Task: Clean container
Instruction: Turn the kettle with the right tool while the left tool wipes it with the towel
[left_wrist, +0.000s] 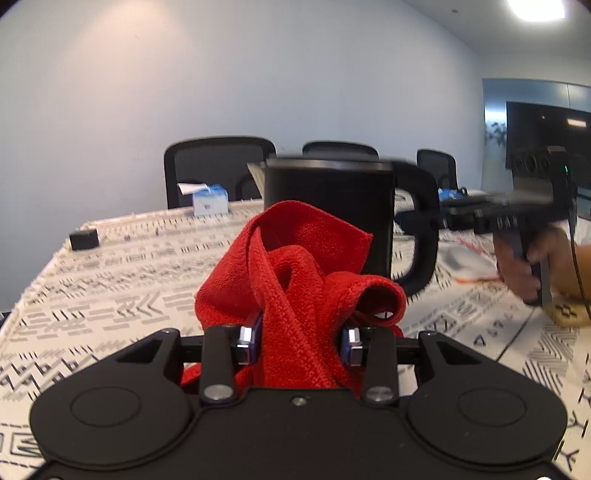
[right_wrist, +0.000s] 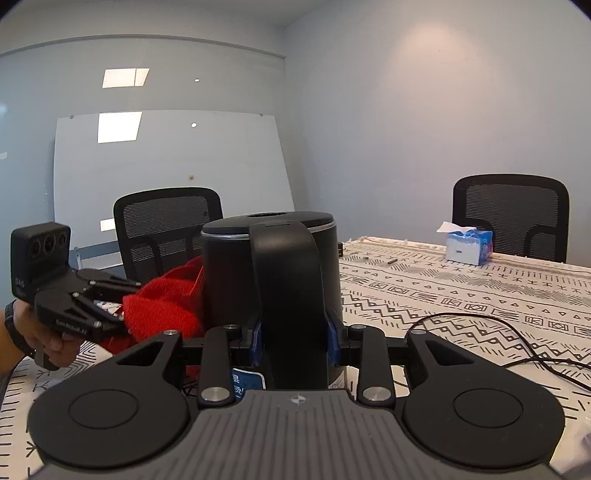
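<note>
- The left gripper is clamped on a bunched red cloth, with the folds spilling out ahead of the fingers; gripping it in a wad like this looks meant to give a thick pad for rubbing
- The right gripper is closed on the handle of the black kettle, a blue pad pressing on each side; holding it by the handle probably steadies it while leaving the body free for wiping
- The kettle, which is the container to be cleaned, stands upright over the patterned tablecloth; whether its base rests on the cloth is hidden by the grippers
- In the right wrist view the cloth touches the kettle's side opposite the right hand, so the wiping of the outer wall seems under way
- Writing: the left gripper's side carries small lettering and a camera block marked "045", too blurred to be sure; a blue and white label at the kettle's foot shows characters I cannot read
- Further off, a tissue box and a thin black cable lie on the tablecloth, well apart from the kettle
</note>
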